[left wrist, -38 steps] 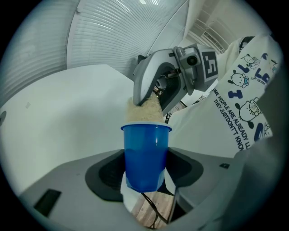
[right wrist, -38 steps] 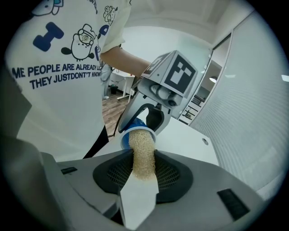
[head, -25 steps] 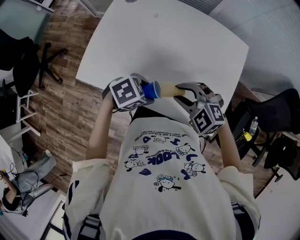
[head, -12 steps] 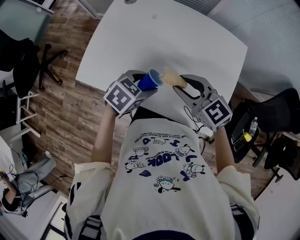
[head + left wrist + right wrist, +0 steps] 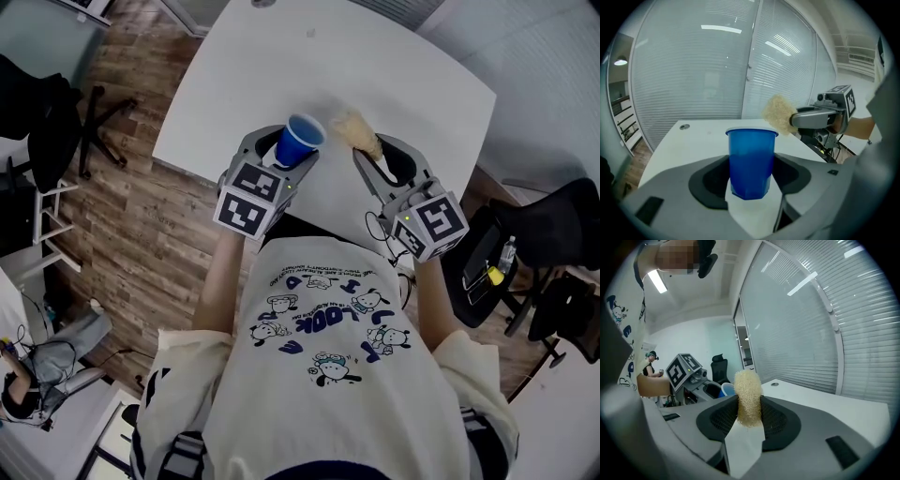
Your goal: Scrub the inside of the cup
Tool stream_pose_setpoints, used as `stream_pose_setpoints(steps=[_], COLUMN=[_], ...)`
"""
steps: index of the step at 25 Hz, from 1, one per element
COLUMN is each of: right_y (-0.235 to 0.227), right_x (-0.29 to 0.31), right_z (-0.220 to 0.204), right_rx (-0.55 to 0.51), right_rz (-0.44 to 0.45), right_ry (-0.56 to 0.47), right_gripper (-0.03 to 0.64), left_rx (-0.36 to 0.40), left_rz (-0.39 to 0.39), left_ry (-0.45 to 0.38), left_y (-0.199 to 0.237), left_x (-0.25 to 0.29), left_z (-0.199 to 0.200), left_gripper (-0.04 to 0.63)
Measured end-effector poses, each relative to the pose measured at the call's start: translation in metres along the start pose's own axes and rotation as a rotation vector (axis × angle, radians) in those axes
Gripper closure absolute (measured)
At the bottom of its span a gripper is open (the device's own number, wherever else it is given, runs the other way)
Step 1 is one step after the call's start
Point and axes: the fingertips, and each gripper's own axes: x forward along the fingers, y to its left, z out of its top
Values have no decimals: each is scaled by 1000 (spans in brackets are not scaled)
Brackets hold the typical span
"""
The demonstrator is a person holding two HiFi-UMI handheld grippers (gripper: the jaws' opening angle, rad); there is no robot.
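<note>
**Grippers and cup: one holds the cup, one holds the scrubber, the two apart**

Item 1. Left gripper [image 5: 286, 155]: jaws closed on the blue cup [image 5: 300, 141], gripping its lower body from both sides. In the left gripper view the left gripper [image 5: 750, 174] has the blue cup [image 5: 751, 159] standing upright between its pads, white rim on top and mouth open. Its marker cube [image 5: 251, 197] faces the head camera.

Item 2. Right gripper [image 5: 378, 148]: jaws clamped on a pale, fibrous loofah scrubber [image 5: 354, 127]. In the right gripper view the right gripper [image 5: 748, 414] pinches the lower part of the loofah scrubber [image 5: 747, 399], and the rounded top stands free above the pads. Its marker cube [image 5: 429, 223] sits near the person's body.

Item 3. Position of cup to scrubber: side by side above the near part of the white table [image 5: 375, 66]. The cup is on the left and the scrubber just to the right of its rim, with a narrow gap between them. The scrubber is outside the cup. From the left gripper the loofah scrubber [image 5: 778, 114] appears at rim height, up and to the right. From the right gripper part of the blue cup [image 5: 725, 389] peeps out to the left of the scrubber.
</note>
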Motion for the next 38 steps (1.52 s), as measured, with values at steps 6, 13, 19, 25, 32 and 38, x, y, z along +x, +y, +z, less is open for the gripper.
stream_pose_setpoints(steps=[6,13,19,25,32,38], right_y=[-10,-20,-22,-21,-25,-24], right_x=[4,0,-2,-4,-6,-5], right_z=[0,-3,-4,-6,-10,-16], right_rx=[52,108,92,112,156,162], right_rz=[-121,-231,-290,-317,-326,-329], right_ry=[-15,-45,-38,-48,-45,-22], right_gripper=[457,457,457,457,459,462], left_rx=[-48,-57,-83,-99,-99,-111], left_rz=[39,126,184,189,189,181], left_ry=[-68,-149,-188,-172,-174,-174], left_y=[-1,-5,3,2,0,-3], left_x=[-1,-4,-10,-11,-12,-13], left_z=[8,16,17,10,10,9], left_gripper=[293,293,293,293,293,293])
